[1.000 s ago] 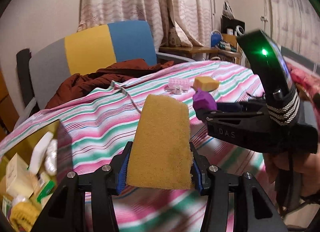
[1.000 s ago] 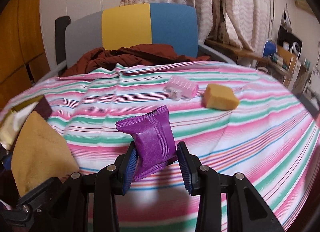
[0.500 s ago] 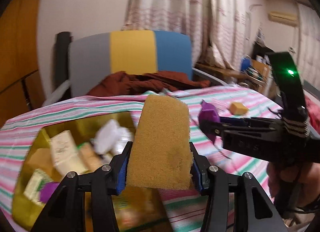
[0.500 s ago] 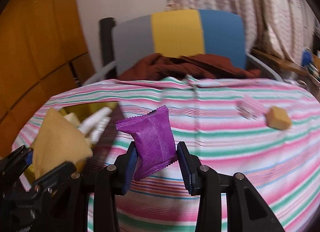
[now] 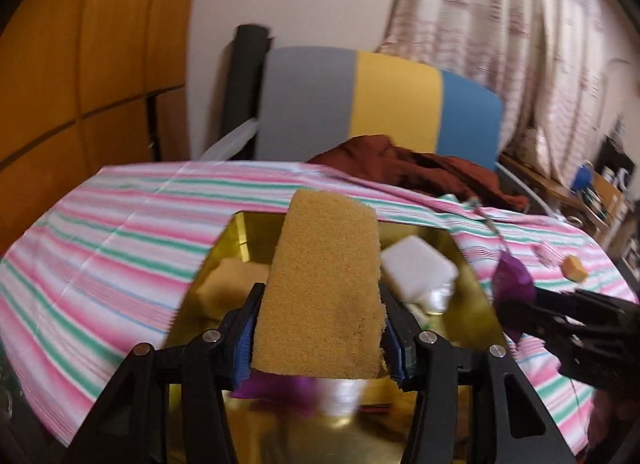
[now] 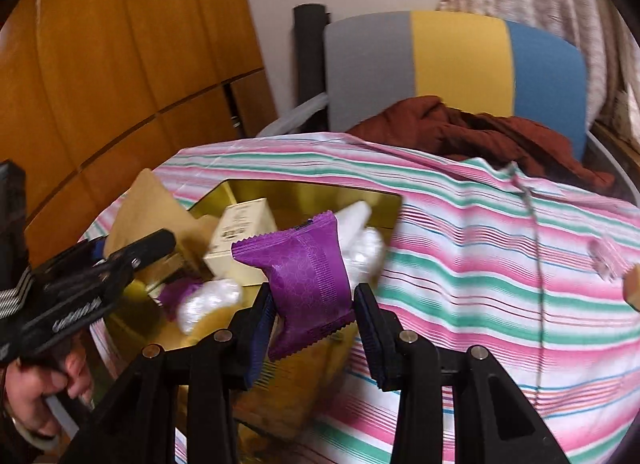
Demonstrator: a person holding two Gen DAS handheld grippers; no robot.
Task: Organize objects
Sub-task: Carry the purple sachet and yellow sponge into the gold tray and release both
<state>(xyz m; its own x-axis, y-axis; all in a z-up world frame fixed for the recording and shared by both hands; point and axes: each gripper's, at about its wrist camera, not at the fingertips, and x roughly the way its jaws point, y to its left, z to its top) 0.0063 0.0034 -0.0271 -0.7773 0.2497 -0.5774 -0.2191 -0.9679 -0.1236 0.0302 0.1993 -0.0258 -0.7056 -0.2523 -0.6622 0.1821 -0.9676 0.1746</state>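
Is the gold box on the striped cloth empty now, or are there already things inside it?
Not empty. The gold box already holds a cream carton, white packets and a purple item.

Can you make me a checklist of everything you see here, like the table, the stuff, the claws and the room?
Surface: striped cloth covers the table.
Job's things: gold box holds a cream carton, a white packet and more; a small yellow block lies on the cloth.
Clutter: brown garment at the far edge.
Claws: left claw grips a sponge; right claw grips a purple packet.
Cables: thin cord across the cloth.
Surroundings: tricolour chair, curtains, wooden panels.
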